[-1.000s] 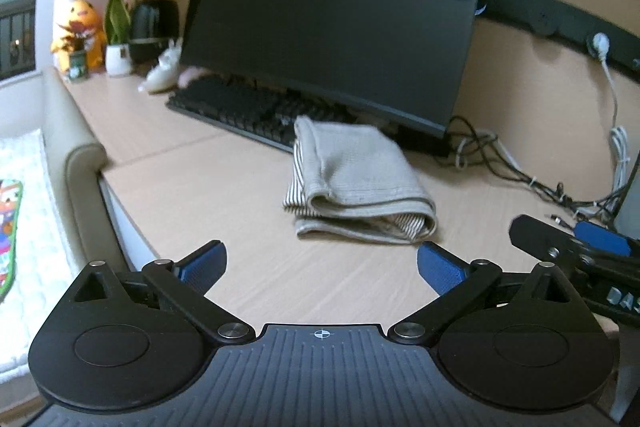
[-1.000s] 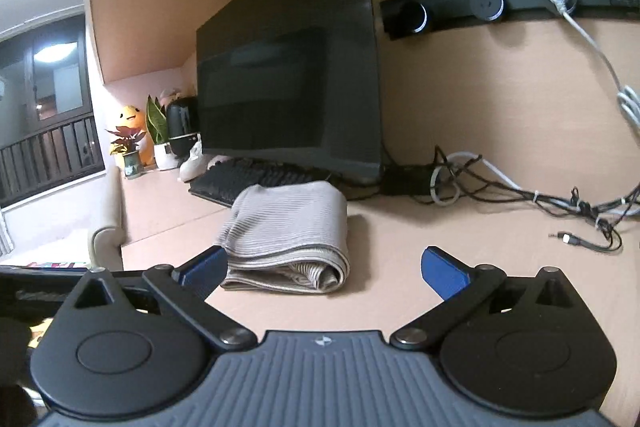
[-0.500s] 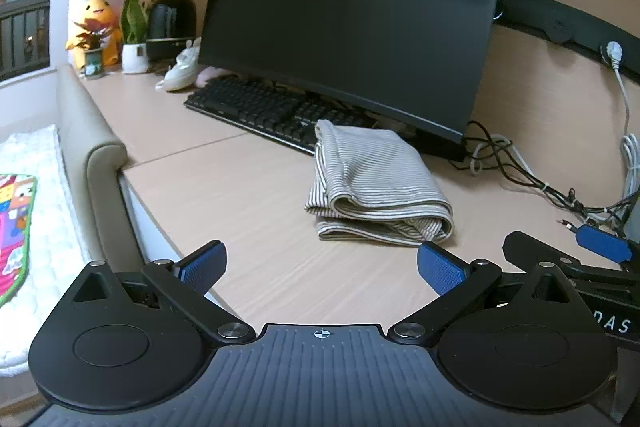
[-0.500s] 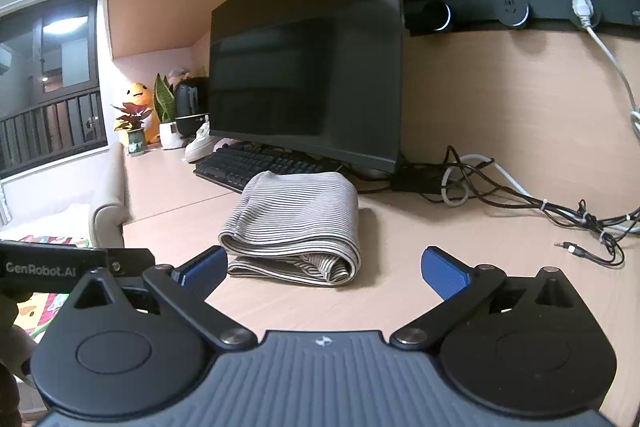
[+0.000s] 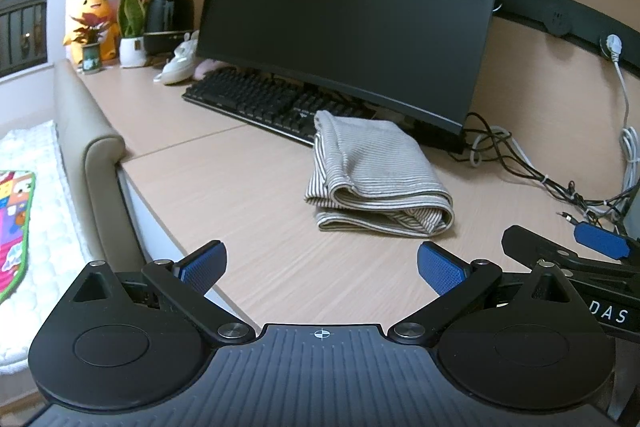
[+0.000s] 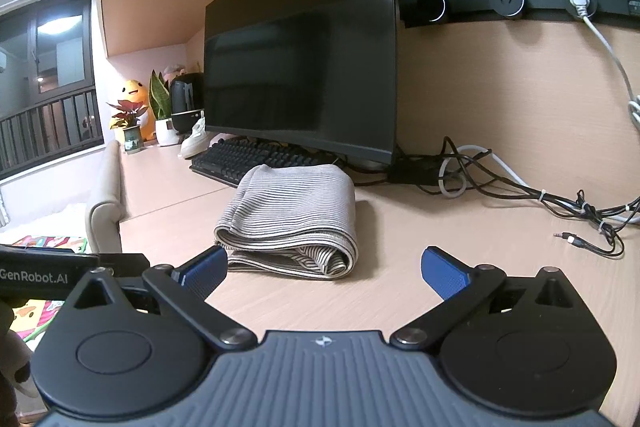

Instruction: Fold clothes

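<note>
A folded beige striped garment point(image 5: 372, 171) lies on the wooden desk point(image 5: 248, 195) in front of the monitor; it also shows in the right wrist view point(image 6: 292, 215). My left gripper point(image 5: 322, 267) is open and empty, held back from the garment near the desk's front edge. My right gripper point(image 6: 324, 269) is open and empty, just short of the garment's near folded edge. The right gripper's blue finger point(image 5: 600, 241) shows at the right of the left wrist view.
A black monitor point(image 5: 352, 11) and keyboard point(image 5: 260, 103) stand behind the garment. Tangled cables point(image 6: 520, 187) lie at the right. Plants, a yellow plush toy point(image 5: 94, 23) and a shoe sit at the far left. A padded chair back point(image 5: 96, 163) adjoins the desk's left edge.
Both grippers have drawn back and up a little from the garment, still open. The garment lies unmoved.
</note>
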The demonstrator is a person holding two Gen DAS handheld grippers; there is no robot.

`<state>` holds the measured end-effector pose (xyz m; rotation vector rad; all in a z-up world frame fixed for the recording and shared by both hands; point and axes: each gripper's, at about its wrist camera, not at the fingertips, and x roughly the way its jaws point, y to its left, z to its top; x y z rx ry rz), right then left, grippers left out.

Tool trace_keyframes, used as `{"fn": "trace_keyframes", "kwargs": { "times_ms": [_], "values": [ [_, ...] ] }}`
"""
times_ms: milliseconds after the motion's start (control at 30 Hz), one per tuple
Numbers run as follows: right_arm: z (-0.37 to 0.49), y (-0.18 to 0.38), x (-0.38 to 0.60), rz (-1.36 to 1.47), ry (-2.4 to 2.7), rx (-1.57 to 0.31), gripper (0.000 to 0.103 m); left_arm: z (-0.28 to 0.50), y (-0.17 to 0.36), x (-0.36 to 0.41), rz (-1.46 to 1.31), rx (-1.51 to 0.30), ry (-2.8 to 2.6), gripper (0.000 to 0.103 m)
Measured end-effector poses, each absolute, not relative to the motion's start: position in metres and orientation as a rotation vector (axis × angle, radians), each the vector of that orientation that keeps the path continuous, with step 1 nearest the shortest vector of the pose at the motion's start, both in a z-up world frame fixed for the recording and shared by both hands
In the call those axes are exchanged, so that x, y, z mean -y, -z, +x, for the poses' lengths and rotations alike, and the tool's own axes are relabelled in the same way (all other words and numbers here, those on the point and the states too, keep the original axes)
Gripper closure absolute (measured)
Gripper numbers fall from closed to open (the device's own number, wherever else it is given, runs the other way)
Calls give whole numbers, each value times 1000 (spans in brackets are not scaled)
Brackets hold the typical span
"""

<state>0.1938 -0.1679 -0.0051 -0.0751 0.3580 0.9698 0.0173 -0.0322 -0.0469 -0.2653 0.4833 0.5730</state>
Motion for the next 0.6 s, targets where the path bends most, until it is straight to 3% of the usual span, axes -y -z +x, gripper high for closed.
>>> {"fn": "trace_keyframes", "kwargs": {
  "times_ms": [600],
  "values": [
    [192, 5, 169, -73, -974, -350, 0, 14, 46, 37, -249, -475, -590, 0]
  ]
}}
